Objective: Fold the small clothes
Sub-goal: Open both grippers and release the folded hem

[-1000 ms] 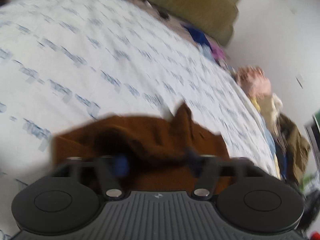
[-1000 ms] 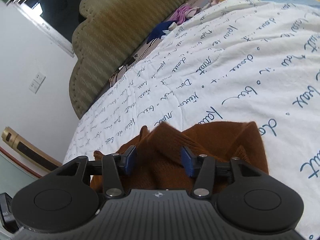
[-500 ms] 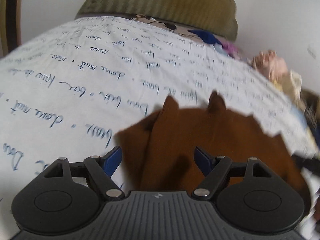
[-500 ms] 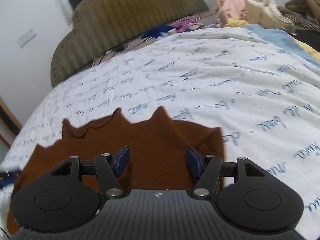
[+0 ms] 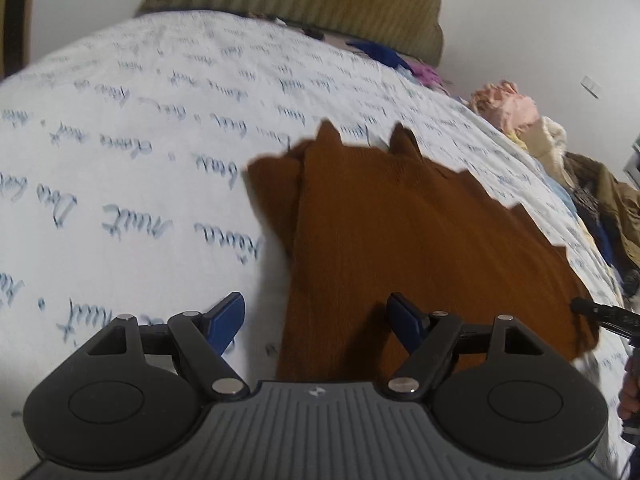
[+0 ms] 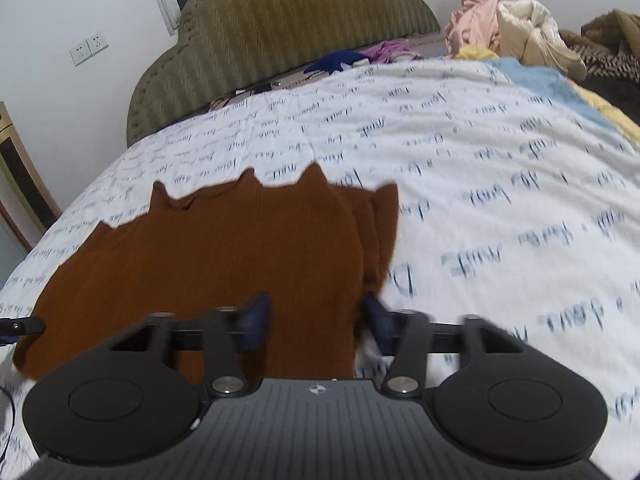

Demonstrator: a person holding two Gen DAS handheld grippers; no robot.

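A brown knit garment point(image 5: 400, 236) lies spread flat on the white bed sheet with blue script point(image 5: 120, 152); its far edge shows several pointed tips. My left gripper point(image 5: 316, 322) is open, its jaws astride the garment's near left edge, holding nothing. In the right wrist view the same garment point(image 6: 208, 256) fills the left half. My right gripper point(image 6: 316, 320) is open, its jaws astride the garment's near right edge, where folded layers overlap. The other gripper's tip shows at the edge of each view point(image 5: 600, 314) point(image 6: 20, 326).
An olive ribbed headboard point(image 6: 288, 28) stands at the far end of the bed. Loose clothes lie along the head of the bed point(image 6: 360, 56), and a pile of pink, cream and brown garments point(image 6: 512, 28) sits at the far right with a blue-yellow blanket point(image 6: 540, 84).
The garment went from bunched and held up in both grippers to lying spread flat on the sheet. Both grippers opened and drew back to its near edge.
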